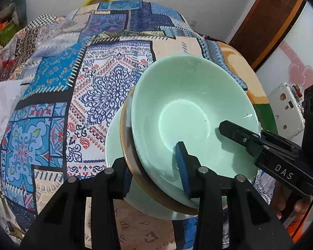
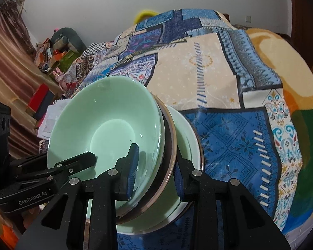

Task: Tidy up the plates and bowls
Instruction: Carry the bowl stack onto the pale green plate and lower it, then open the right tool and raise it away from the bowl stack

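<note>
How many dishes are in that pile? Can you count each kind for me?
Green bowl: 1
Brown-rimmed dish: 1
Green plate: 1
Total that I can see: 3

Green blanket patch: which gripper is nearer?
Right. The right gripper clamps the bowl-and-plate stack on the rim facing the green blanket patch. The left gripper clamps the opposite rim, with the stack between.

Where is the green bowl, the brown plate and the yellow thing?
green bowl (image 1: 183, 112): left wrist view, inside bottom.
brown plate (image 2: 170, 137): right wrist view, rim edge.
yellow thing (image 2: 145, 13): right wrist view, top curve.
</note>
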